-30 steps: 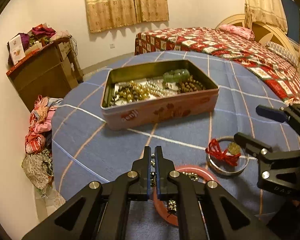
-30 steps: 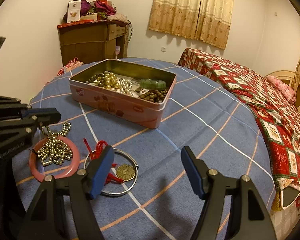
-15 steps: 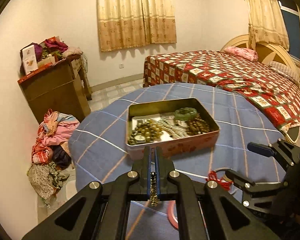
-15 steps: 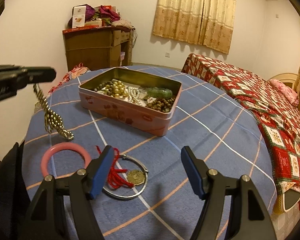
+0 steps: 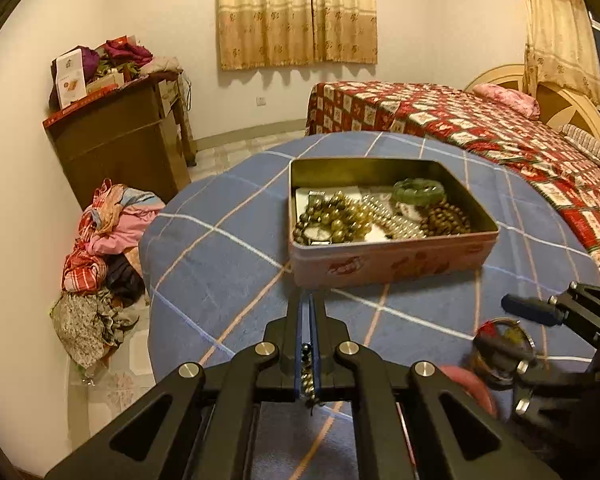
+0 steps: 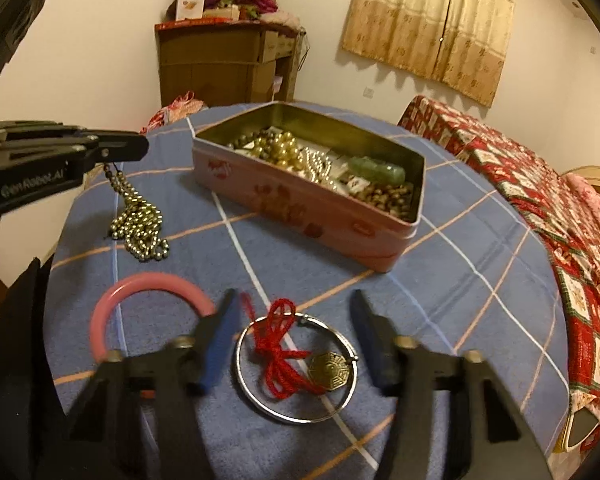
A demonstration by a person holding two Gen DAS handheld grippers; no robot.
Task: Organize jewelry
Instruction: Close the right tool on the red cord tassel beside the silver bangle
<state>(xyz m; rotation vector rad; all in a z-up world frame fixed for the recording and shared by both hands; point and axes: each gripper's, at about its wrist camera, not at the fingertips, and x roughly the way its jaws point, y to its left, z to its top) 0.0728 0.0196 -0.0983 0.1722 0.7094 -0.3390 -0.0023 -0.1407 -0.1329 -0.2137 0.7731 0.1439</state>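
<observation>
My left gripper (image 5: 309, 300) is shut on a string of metallic beads (image 6: 140, 224). The string hangs from the gripper's tips above the blue checked tablecloth (image 6: 460, 260), left of the pink tin (image 6: 300, 208). The tin holds pearls, a green bangle and brown beads. My right gripper (image 6: 293, 296) is closing, its jaws straddling a silver ring (image 6: 240, 360). The ring carries a red cord (image 6: 280, 344) and a brass pendant (image 6: 332, 370). The pads stand just off the ring's rim. A pink bangle (image 6: 148, 282) lies to the left of it.
The round table's edge drops off at the left and front. A bed with a red patterned cover (image 5: 460, 128) stands on the right. A brown cabinet (image 5: 120, 140) and a heap of clothes (image 5: 100, 248) are on the floor side at the left.
The left gripper lifted the bead string off the pink bangle and carried it toward the tin. The right gripper came down over the silver ring and its jaws narrowed.
</observation>
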